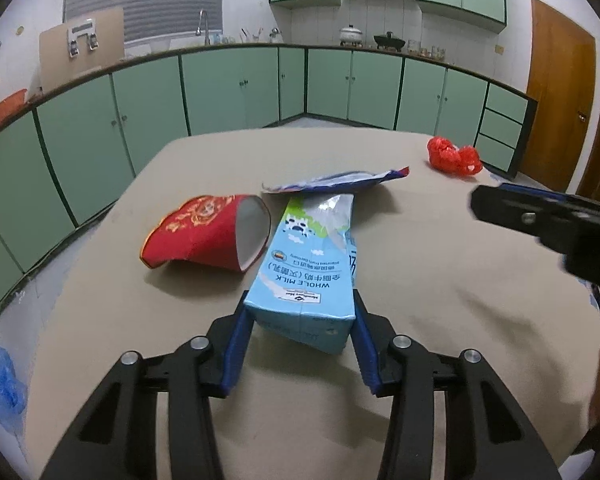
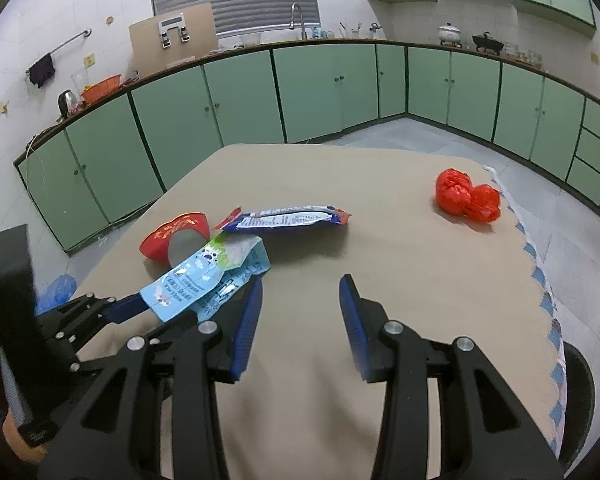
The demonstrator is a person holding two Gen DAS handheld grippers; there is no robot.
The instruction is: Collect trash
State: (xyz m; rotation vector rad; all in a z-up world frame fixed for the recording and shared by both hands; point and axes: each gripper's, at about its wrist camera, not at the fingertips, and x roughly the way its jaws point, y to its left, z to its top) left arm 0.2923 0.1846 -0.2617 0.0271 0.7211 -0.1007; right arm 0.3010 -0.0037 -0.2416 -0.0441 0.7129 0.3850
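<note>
- My left gripper (image 1: 300,312) had its pads on both sides of the milk carton (image 1: 306,264), probably clamped; carton flat on the table (image 1: 420,264), long axis straight ahead.
- My right gripper (image 2: 300,296) was apart, empty; red bag (image 2: 466,196) lay ahead-right, nearer it.

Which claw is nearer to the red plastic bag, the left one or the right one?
Right. The right claw is apart from the red plastic bag, nearer than the left claw at the milk carton.

On my desk (image 2: 380,264) I count one milk carton (image 1: 304,276), one red paper cup (image 1: 208,232), one snack wrapper (image 2: 288,218), one crumpled red bag (image 2: 466,196).
</note>
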